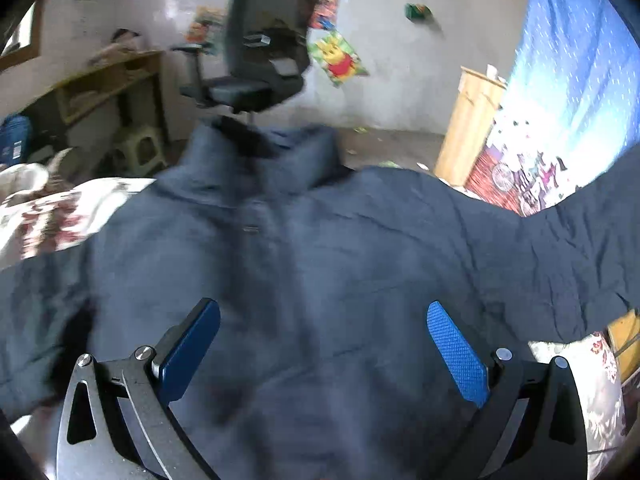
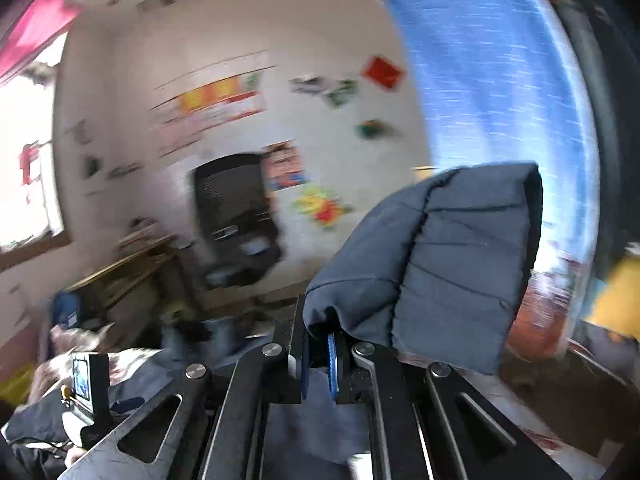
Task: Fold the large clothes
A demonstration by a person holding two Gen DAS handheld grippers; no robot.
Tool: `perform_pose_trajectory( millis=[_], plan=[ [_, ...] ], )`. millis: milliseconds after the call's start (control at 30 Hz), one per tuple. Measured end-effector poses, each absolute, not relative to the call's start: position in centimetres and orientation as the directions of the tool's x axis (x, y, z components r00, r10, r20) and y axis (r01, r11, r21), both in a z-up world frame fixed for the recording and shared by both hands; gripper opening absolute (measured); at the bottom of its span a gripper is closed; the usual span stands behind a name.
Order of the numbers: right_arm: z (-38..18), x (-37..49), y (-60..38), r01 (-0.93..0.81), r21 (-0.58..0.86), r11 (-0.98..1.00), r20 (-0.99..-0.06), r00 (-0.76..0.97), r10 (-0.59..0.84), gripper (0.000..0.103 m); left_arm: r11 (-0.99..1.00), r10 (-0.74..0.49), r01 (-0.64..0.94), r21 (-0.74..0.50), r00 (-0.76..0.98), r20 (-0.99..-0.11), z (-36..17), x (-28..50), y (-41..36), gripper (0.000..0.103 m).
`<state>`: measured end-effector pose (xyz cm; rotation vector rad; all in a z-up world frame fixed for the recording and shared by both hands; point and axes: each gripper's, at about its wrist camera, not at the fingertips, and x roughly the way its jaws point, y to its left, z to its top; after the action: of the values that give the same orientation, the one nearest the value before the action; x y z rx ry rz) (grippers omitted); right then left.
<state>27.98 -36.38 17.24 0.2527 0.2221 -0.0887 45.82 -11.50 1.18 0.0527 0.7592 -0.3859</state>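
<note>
My right gripper point(image 2: 320, 356) has its fingers pinched on a quilted fold of the dark blue jacket point(image 1: 304, 280), which rises ahead and to the right of the pads. My left gripper point(image 1: 324, 340) has its fingers spread wide, holding nothing, directly above the jacket's body on the floral bedding point(image 1: 52, 216). The collar lies straight ahead of the left fingers, so the garment's long axis runs along them; I judge the left nearer the body.
</note>
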Motion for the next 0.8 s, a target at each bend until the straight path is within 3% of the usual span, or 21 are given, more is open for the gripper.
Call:
perform_pose_trajectory(
  millis=[267, 567, 667, 700, 733, 800],
  plan=[
    [15.3, 36.4, -21.8, -0.148, 0.043, 0.988, -0.37, 0.916, 0.153, 0.007, 0.954, -0.295, 0.249, -0.166, 0.693, -0.658, 4.0, 42.5, 1.7, 0.102],
    [5.6, 41.0, -9.0, -0.397, -0.144, 0.906, -0.62, 0.75, 0.23, 0.011, 0.92, -0.385, 0.211, -0.33, 0.637, -0.667, 2.4, 40.8, 9.9, 0.102],
    [2.3, 40.8, -7.3, -0.472, -0.156, 0.868, -0.69, 0.681, 0.247, 0.041, 0.892, -0.444, 0.231, -0.388, 0.606, -0.66, 1.9, 40.8, 10.7, 0.102],
    [1.6, 40.4, -7.2, -0.482, -0.158, 0.862, -0.699, 0.671, 0.247, 0.067, 0.885, -0.459, 0.239, -0.4, 0.599, -0.656, 1.7, 40.8, 10.6, 0.102],
    [1.0, 40.0, -7.0, -0.494, -0.162, 0.854, -0.696, 0.671, 0.256, 0.082, 0.879, -0.47, 0.247, -0.407, 0.59, -0.657, 1.4, 40.9, 10.4, 0.102],
    [0.4, 39.2, -6.9, -0.524, -0.163, 0.836, -0.696, 0.661, 0.279, 0.083, 0.878, -0.476, 0.256, -0.405, 0.567, -0.672, 0.5, 41.3, 9.6, 0.102]
  ],
)
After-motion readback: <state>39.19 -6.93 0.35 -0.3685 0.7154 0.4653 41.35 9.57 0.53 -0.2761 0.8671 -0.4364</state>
